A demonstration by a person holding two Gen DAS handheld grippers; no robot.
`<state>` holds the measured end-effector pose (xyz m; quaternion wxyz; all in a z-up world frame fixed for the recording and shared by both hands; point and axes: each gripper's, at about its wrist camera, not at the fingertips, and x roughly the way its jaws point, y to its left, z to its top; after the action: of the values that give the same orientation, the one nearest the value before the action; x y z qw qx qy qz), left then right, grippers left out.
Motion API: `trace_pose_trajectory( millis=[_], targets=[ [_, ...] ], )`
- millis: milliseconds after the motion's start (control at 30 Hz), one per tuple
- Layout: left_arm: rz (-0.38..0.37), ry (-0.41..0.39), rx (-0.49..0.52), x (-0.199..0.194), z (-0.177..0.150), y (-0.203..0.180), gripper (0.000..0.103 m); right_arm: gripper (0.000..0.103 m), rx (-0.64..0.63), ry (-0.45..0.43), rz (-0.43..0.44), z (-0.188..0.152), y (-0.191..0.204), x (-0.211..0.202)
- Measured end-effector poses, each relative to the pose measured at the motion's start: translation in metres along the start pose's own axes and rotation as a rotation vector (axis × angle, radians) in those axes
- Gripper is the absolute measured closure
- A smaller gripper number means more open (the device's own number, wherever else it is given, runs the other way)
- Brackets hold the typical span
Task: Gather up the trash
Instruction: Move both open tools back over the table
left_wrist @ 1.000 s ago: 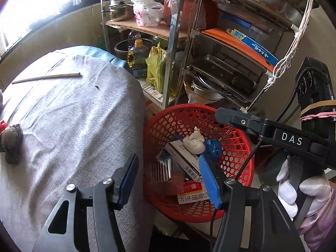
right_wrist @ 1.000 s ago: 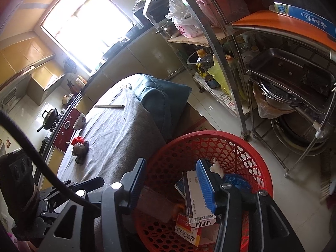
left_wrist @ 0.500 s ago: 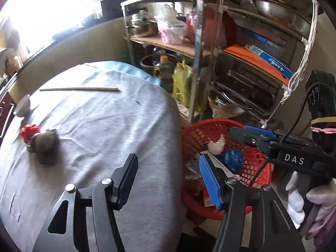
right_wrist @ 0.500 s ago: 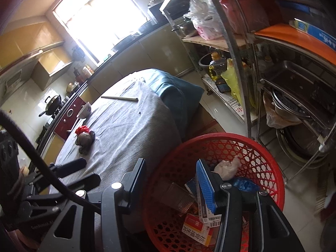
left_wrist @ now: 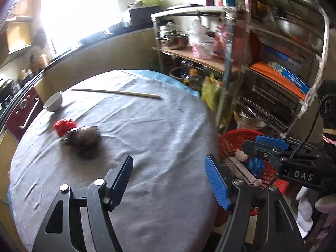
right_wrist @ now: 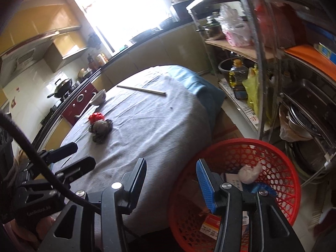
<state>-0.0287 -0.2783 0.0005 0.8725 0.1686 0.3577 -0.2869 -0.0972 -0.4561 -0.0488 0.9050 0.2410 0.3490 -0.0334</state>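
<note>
Trash, i.e. a dark crumpled clump w/ a red scrap [left_wrist: 80,135], is seen lying on the round grey-clothed table [left_wrist: 159,130], well apart from both tools. Left gripper [left_wrist: 169,181] is held over the cloth, jaws opening, nothing between them. Right gripper [right_wrist: 171,183] is parted, empty, above the red plastic mesh basket [right_wrist: 279,163] w/ discarded cartons beside the table.

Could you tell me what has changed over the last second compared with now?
Both grippers swung away from the red basket toward the table; the left gripper jaws are opening, empty. The right gripper kept its gap, the trash stayed in the basket, and the chopsticks stayed put.
</note>
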Motion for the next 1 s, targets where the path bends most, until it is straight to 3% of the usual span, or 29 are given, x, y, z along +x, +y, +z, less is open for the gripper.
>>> trace_pose_trajectory(
  millis=[400, 733, 1000],
  targets=[
    [0.211, -0.066, -0.152, -0.036, -0.022, 0.080, 0.028, 0.050, -0.167, 0.023, 0.070, 0.005, 0.081, 0.016],
    [0.321, -0.052, -0.298, -0.053, -0.051, 0.142, 0.028, 0.050, -0.299, 0.044, 0.150, -0.002, 0.151, 0.033],
    [0.422, -0.037, -0.356, -0.062, -0.075, 0.176, 0.028, 0.050, -0.390, 0.076, 0.187, -0.017, 0.193, 0.048]
  ],
)
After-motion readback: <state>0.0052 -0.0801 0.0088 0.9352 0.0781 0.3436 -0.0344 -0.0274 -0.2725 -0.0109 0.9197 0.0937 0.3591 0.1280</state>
